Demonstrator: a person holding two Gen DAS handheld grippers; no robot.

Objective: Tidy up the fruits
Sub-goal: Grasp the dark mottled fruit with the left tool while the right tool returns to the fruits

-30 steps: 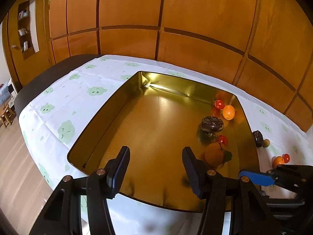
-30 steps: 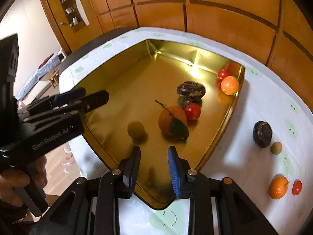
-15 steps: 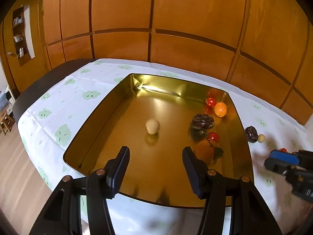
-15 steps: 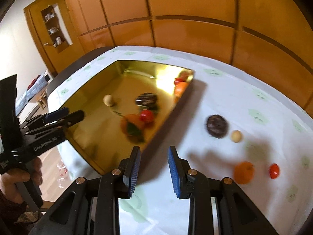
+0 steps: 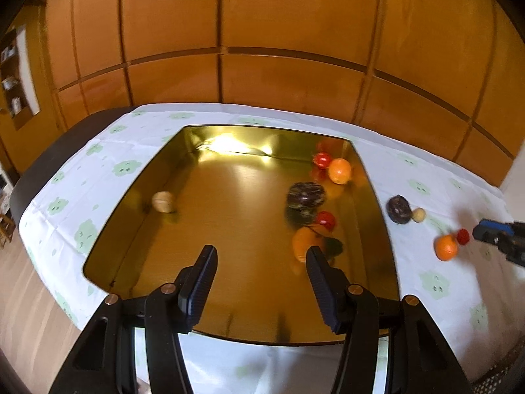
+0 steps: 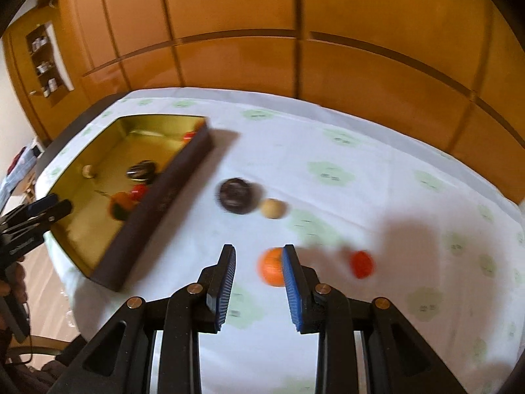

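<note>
— What is the tray [image 5: 377, 223] made of?
— Metal, gold inside and mirror-glossy, with a matt dark outer wall [image 6: 157, 210].
— And under it?
— A white tablecloth [image 6: 328, 151], matt and creased, printed with green shapes.
— The wall panels [image 5: 295, 32]?
— Polished wood.
— The gripper fingers [image 6: 224, 282]?
— Matt black plastic with ribbed blue pads.
</note>
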